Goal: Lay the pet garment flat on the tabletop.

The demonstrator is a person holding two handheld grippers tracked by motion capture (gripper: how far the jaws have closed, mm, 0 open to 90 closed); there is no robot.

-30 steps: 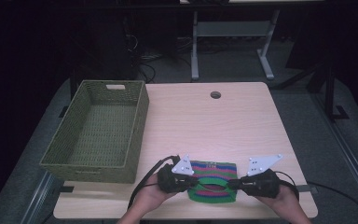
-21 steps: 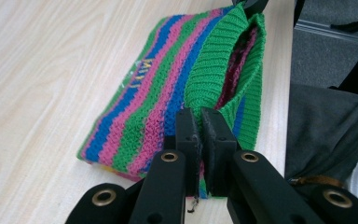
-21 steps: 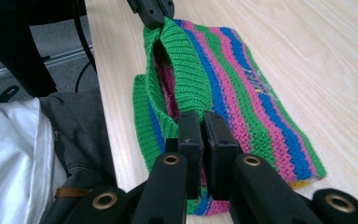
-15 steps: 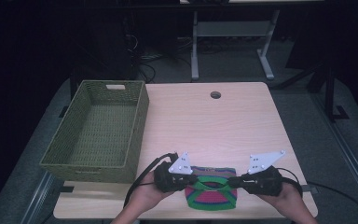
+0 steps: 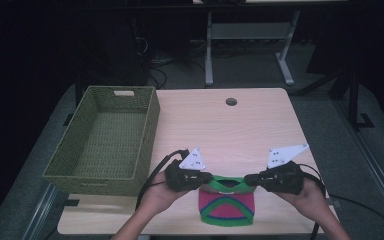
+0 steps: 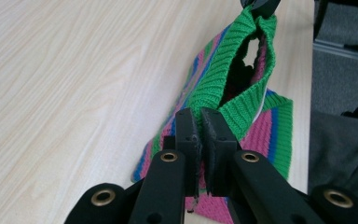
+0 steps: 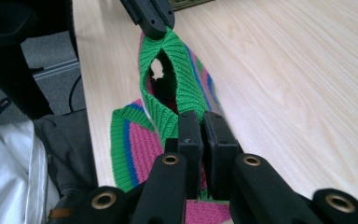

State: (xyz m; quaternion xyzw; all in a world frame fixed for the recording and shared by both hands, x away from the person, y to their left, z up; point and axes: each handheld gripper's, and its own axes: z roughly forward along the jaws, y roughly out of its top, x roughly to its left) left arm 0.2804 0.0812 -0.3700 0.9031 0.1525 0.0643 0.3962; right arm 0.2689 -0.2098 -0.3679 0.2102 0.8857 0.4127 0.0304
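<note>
Pale wood table (image 5: 240,130) is carrying a green woven basket (image 5: 105,142) at its left, while near its front edge the left gripper (image 5: 206,176) and right gripper (image 5: 250,177) are each clamping an end of the knitted garment's (image 5: 227,202) green ribbed opening, stretching it between them

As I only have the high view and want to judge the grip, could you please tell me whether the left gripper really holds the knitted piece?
Observer: Yes, the left gripper has its fingers shut on the green ribbed rim of the knitted piece.
Operator: And the right gripper?
Observer: The right gripper is shut on the rim's opposite end.
Operator: Is the mouth closed?
Observer: No, it gapes between them, dark inside.
</note>
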